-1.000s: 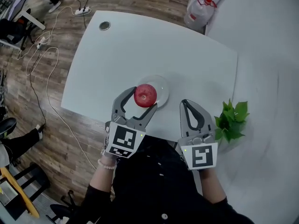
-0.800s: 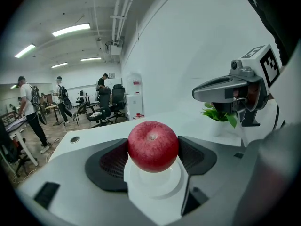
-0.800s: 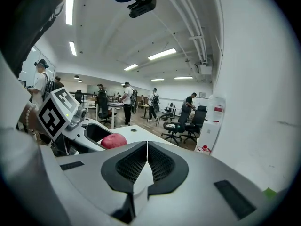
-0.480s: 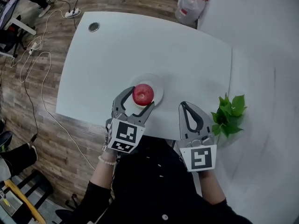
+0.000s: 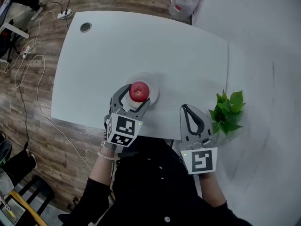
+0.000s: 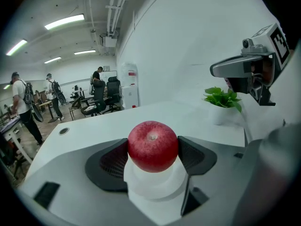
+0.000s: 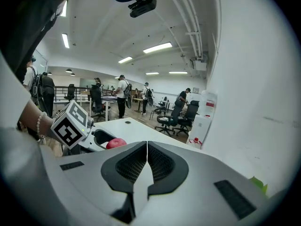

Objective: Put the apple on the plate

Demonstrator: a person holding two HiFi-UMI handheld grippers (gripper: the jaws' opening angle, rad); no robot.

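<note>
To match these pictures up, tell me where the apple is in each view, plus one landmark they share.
Head view: apple just left of centre, between the left gripper jaws, over the plate.
Left gripper view: apple at centre, held between the jaws, above the plate.
Right gripper view: apple small, left of centre, above the shut right gripper.
Shared landmark: the white table, in all three.

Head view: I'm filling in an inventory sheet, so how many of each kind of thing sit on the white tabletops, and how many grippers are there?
apple: 1
plate: 1
potted plant: 1
grippers: 2, the left gripper and the right gripper
Total: 5
</note>
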